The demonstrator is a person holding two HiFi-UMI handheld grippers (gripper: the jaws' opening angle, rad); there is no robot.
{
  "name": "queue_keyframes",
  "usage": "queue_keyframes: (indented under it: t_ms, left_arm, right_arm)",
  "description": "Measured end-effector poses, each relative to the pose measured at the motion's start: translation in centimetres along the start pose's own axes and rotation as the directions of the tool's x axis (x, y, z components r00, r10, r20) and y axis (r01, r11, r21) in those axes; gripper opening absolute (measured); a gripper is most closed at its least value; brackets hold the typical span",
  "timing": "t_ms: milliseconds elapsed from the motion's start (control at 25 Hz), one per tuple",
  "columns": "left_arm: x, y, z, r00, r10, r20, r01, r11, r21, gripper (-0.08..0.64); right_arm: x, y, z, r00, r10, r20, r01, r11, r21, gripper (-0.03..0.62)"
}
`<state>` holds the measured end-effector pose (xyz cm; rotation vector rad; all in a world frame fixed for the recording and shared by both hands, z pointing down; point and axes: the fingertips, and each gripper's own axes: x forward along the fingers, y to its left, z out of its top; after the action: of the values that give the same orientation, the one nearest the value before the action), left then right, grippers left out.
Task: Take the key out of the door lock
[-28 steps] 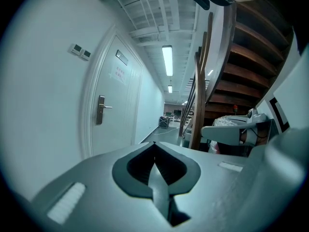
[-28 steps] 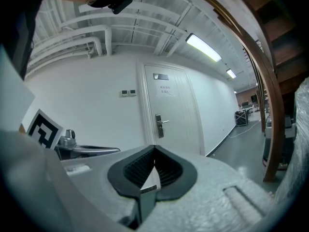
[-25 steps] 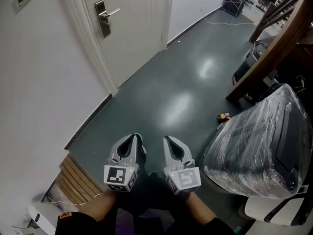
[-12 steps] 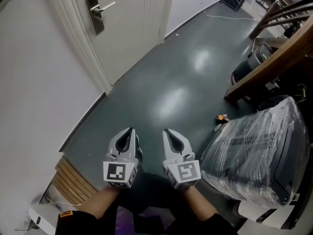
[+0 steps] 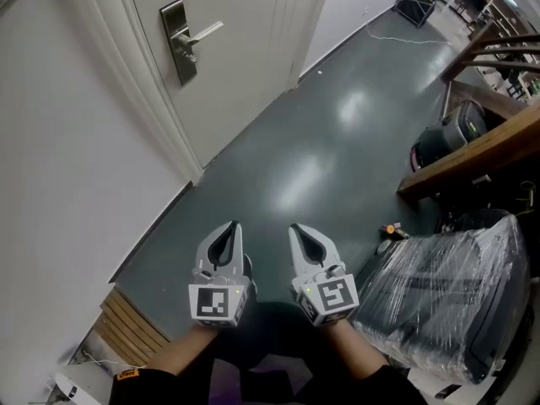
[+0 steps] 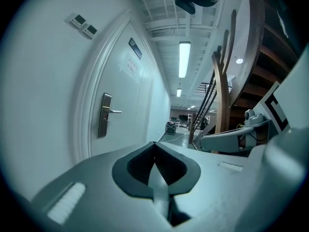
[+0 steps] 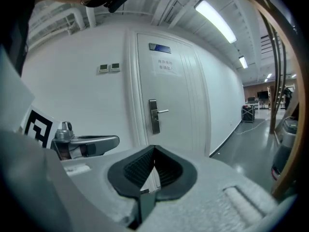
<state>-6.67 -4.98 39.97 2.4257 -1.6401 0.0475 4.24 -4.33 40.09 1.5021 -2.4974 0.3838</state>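
Key: too small to make out. Door lock (image 5: pixel 179 51) is well ahead of you. Left gripper (image 5: pixel 229 231) and right gripper (image 5: pixel 300 234) both have jaws pressed together, empty. Risk: arrive closed and you'll bump the key or lever handle (image 5: pixel 205 33).

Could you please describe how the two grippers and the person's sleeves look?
Both the left gripper and the right gripper are light grey, tapering to a point, with dark ribbed pads inside. Each carries a cube with black-and-white square markers. The sleeves are dark; the left one has a small orange tag.
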Motion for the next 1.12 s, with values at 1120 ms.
queue_keyframes:
  t_ms: [1120]
  left_arm:
    - [11.2, 19.9, 6.1, 0.889, 0.445, 0.111, -0.444, 0.896, -0.035, 0.017]
  right_arm:
    - [28.0, 2.4, 9.4, 0.891, 0.454, -0.016, -0.453, 0.884, -0.115, -0.008]
